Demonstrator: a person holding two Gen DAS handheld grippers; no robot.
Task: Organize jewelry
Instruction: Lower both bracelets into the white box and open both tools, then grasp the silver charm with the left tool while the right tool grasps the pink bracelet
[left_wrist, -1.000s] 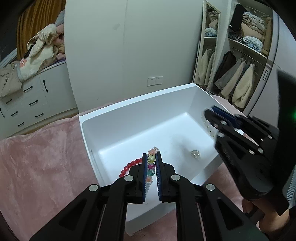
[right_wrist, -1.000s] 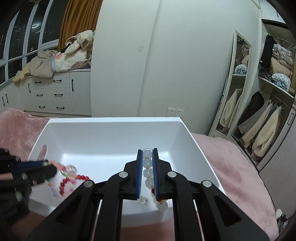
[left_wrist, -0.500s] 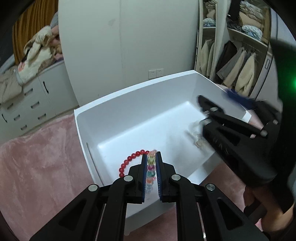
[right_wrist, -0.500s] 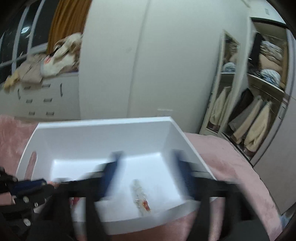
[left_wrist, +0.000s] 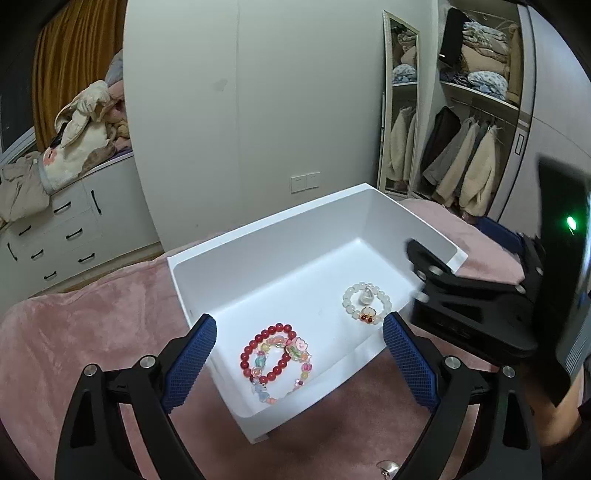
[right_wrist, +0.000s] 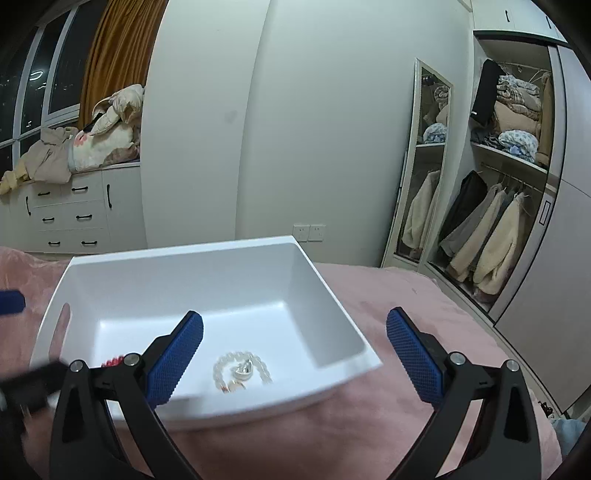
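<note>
Both grippers just let go: left gripper jaws have swung wide apart, dropping the red bracelet and pastel bracelet into the white bin. Right gripper likewise gapes, white bracelet lying inside, further right.

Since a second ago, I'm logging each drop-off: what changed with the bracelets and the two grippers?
Both let go. The left gripper has just opened, leaving the red bracelet and the pastel bracelet lying overlapped on the bin floor. The right gripper has just opened too, dropping the white bracelet flat nearer the right wall. Nothing is between either pair of jaws. The bin stayed on the pink blanket.
</note>
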